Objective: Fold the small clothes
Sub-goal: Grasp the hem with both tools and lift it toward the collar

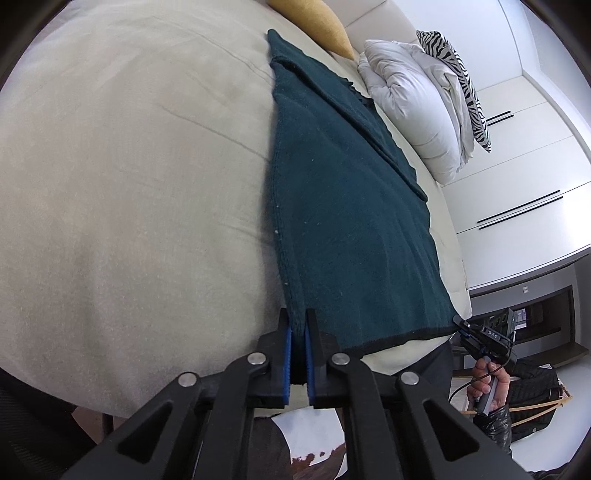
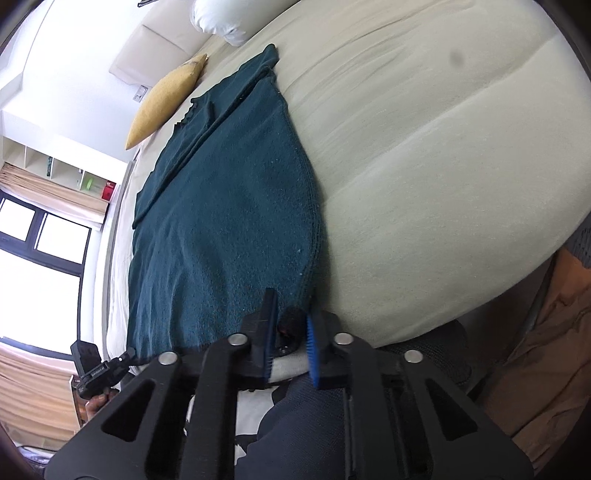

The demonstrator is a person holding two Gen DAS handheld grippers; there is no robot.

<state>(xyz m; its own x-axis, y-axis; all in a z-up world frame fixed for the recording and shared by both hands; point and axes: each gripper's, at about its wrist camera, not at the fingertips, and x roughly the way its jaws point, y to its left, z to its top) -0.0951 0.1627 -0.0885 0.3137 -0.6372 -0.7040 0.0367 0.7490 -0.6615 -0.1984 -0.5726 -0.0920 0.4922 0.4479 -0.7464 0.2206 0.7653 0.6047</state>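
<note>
A dark teal knit garment [image 1: 343, 206] lies flat on a beige bed [image 1: 129, 166], its sleeves folded in along the far side. My left gripper [image 1: 298, 325] is shut on one near hem corner of the garment. My right gripper [image 2: 291, 314] is at the other near hem corner [image 2: 295, 321], with its jaws narrowly apart around the bunched cloth. The garment [image 2: 229, 206] fills the middle of the right wrist view. Each gripper shows in the other's view, the right one [image 1: 461, 326] and the left one [image 2: 127, 356], at the hem's ends.
A mustard cushion [image 1: 321, 26], a white duvet [image 1: 413, 96] and a zebra-print pillow [image 1: 461, 81] lie at the head of the bed. White cabinets [image 1: 524, 177] stand beyond. A window [image 2: 40, 236] and a shelf unit [image 2: 62, 170] are on the other side.
</note>
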